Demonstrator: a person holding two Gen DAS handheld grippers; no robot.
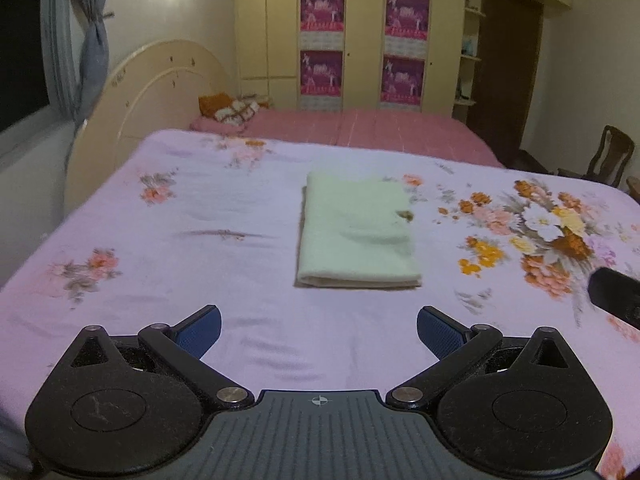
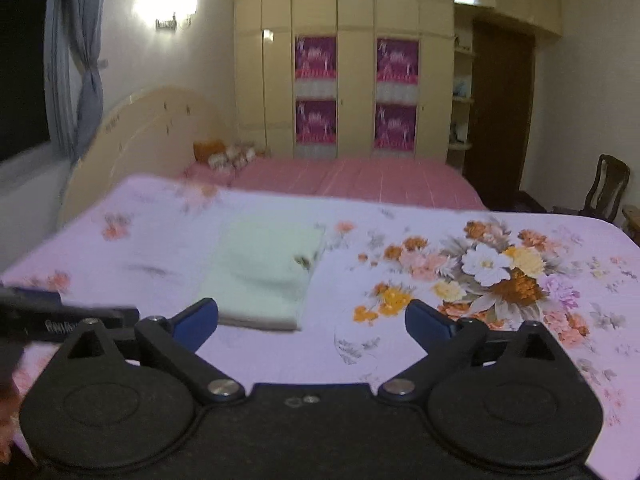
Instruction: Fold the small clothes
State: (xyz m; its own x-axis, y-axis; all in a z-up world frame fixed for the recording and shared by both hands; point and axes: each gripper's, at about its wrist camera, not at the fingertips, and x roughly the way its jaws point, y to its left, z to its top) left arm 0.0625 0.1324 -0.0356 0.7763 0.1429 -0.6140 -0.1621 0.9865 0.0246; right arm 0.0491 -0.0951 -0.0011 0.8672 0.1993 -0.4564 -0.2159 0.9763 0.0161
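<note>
Hovering above the near part of the floral bedsheet (image 1: 248, 216), the left gripper (image 1: 319, 330) points forward and somewhat downward toward the folded cloth (image 1: 356, 232), with bare sheet showing between it and the cloth's near edge. Its blue-padded fingers (image 1: 202, 330) are spread wide apart, and nothing lies between them; they touch neither the cloth nor the sheet.

The right gripper (image 2: 312, 322) is posed much the same, tilted a little downward over the sheet's near part, and sits to the right of the cloth. Its fingers (image 2: 426, 326) also stand spread to their full width with nothing in them. In the right wrist view the left pad overlaps the cloth's near corner; whether it touches the cloth cannot be told. From the left wrist view, a dark part of the right gripper shows at the right edge, to the right of the cloth and well apart from it. In the right wrist view, part of the left gripper shows blurred at the left edge, to the left of the cloth.

The cloth is pale green, folded into a neat upright rectangle with layered edges showing at its near side, and a small brown mark sits on its right edge. It lies flat on the sheet, to the left of the large flower bouquet print (image 1: 548, 228). Beyond the cloth are a pink-covered bed (image 1: 360, 128), a curved headboard (image 1: 156, 88) and a cream wardrobe (image 1: 360, 20) with magenta posters. No containers are in view.
</note>
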